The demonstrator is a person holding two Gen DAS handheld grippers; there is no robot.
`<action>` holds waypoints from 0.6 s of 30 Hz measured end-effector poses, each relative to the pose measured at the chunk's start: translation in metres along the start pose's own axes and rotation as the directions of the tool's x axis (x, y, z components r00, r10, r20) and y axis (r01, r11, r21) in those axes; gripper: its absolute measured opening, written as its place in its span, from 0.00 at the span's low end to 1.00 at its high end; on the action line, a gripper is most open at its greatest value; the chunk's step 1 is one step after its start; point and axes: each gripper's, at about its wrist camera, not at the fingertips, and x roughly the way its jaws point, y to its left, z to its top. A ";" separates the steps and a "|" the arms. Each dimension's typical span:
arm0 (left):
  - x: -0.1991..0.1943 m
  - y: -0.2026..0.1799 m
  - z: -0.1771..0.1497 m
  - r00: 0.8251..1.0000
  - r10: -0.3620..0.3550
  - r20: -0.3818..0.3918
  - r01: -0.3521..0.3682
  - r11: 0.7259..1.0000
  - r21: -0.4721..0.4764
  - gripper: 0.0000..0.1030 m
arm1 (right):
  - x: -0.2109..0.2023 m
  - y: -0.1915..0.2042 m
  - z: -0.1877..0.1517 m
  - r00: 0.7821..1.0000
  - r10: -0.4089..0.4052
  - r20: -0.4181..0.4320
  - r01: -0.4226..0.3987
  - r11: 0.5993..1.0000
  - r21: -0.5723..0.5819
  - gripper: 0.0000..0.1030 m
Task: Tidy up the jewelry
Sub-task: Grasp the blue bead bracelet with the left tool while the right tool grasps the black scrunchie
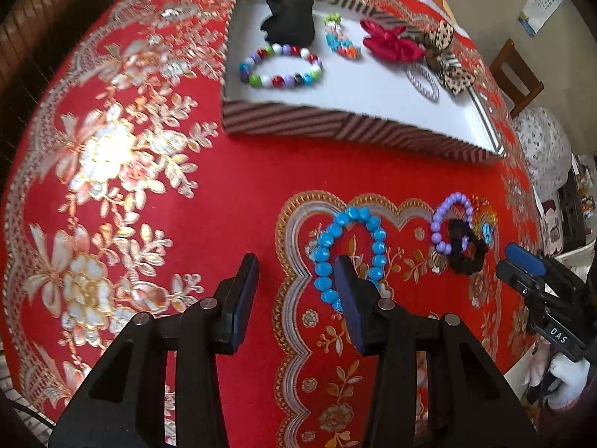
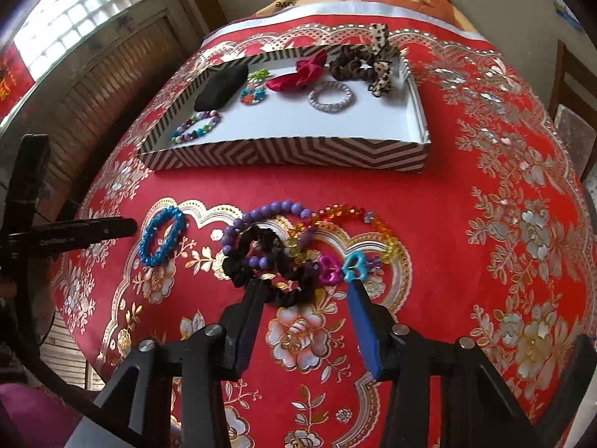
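Nearest to me, my left hand-held gripper (image 1: 296, 268) hangs with its jaws spread wide and nothing between them, its right finger lying over the near side of the blue bead bracelet (image 1: 350, 250); I judge I am lining up to straddle that ring of beads, which is why the jaws stand so far apart. My right hand-held gripper (image 2: 306, 287) is also parted, with the black scrunchie (image 2: 272, 276) just at its fingertips; the pads do not look to be pressing on it. That scrunchie lies tangled over the purple bead bracelet (image 2: 261, 212), with an orange and yellow bead string (image 2: 373, 224) and its pink and turquoise charms just beside, so lifting one could drag the others. All this loose jewelry sits on the red floral surface (image 2: 503, 261), near the front edge, because it is not yet sorted. Farther off, the striped tray (image 2: 283, 155) already holds a multicoloured bracelet (image 2: 196, 128), a black pouch, a red bow and hair ties, spread apart.
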 end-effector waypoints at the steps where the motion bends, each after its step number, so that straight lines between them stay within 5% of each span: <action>1: 0.002 -0.001 0.000 1.000 0.001 -0.003 -0.001 1.000 0.002 0.40 | 0.002 0.002 0.000 1.000 0.004 0.001 -0.004 1.000 -0.011 0.44; 9: 0.009 -0.015 0.009 0.998 0.059 0.010 -0.060 0.997 0.046 0.45 | 0.027 0.004 0.000 1.000 0.019 -0.021 -0.020 0.999 -0.033 0.31; 12: 0.013 -0.022 0.010 0.995 0.094 0.025 -0.095 0.993 0.073 0.45 | 0.031 0.002 -0.001 1.000 0.024 -0.009 -0.024 0.999 -0.032 0.16; 16: 0.015 -0.025 0.010 0.994 0.104 0.039 -0.108 0.989 0.102 0.11 | 0.023 0.000 0.000 0.999 0.047 0.006 -0.047 0.999 -0.021 0.05; 18: 0.016 -0.023 0.011 0.996 0.078 0.032 -0.081 0.992 0.095 0.08 | 0.014 -0.002 0.001 0.998 0.056 0.019 -0.056 0.998 -0.012 0.05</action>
